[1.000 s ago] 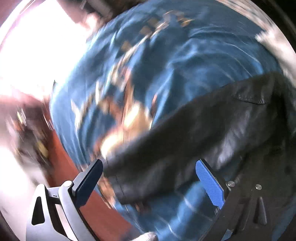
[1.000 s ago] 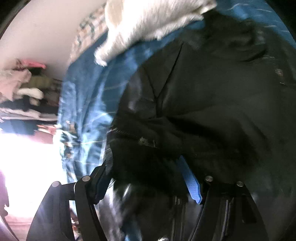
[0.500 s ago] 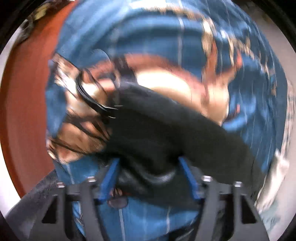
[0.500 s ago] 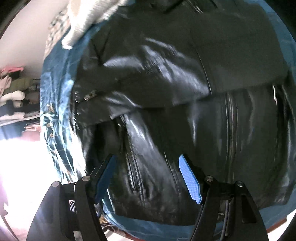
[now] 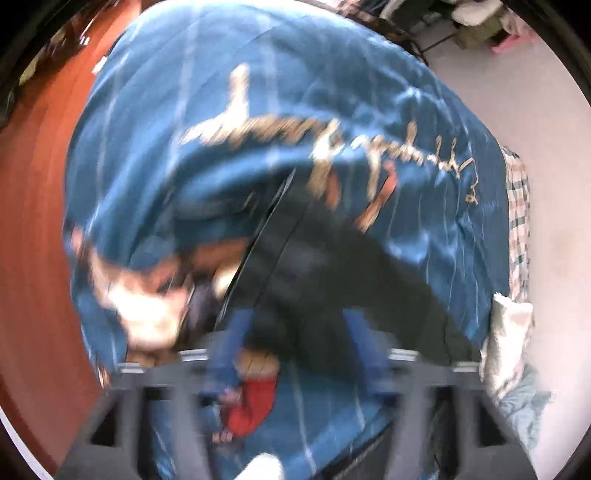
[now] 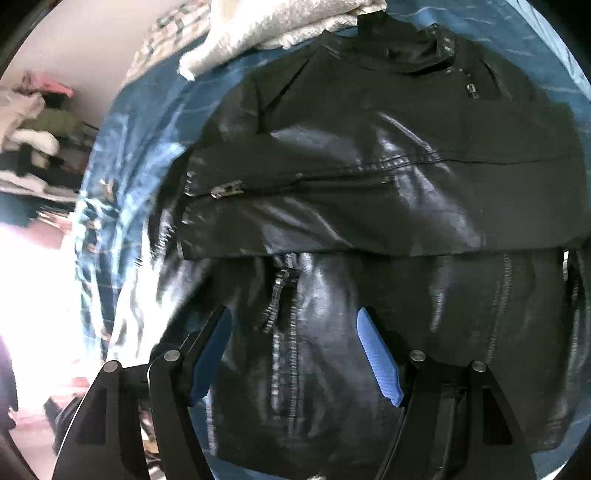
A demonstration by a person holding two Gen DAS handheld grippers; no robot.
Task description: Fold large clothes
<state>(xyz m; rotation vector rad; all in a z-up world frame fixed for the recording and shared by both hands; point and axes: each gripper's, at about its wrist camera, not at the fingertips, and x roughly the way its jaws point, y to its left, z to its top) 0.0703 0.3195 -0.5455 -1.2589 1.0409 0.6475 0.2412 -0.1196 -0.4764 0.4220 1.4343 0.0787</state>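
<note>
A black leather jacket lies on a blue bedspread, front up, with one sleeve folded across its chest. My right gripper hangs open just above its lower front, holding nothing. In the blurred left wrist view, my left gripper has its blue pads close around a long black part of the jacket, which stretches away over the bedspread.
A white fluffy blanket lies at the jacket's collar and shows at the bed's edge in the left view. Reddish-brown floor runs beside the bed. Stacked clothes sit by the wall.
My left gripper closed around a black part of the jacket and swung with it. My right gripper let go of the jacket and drew back, so the whole jacket now shows.
</note>
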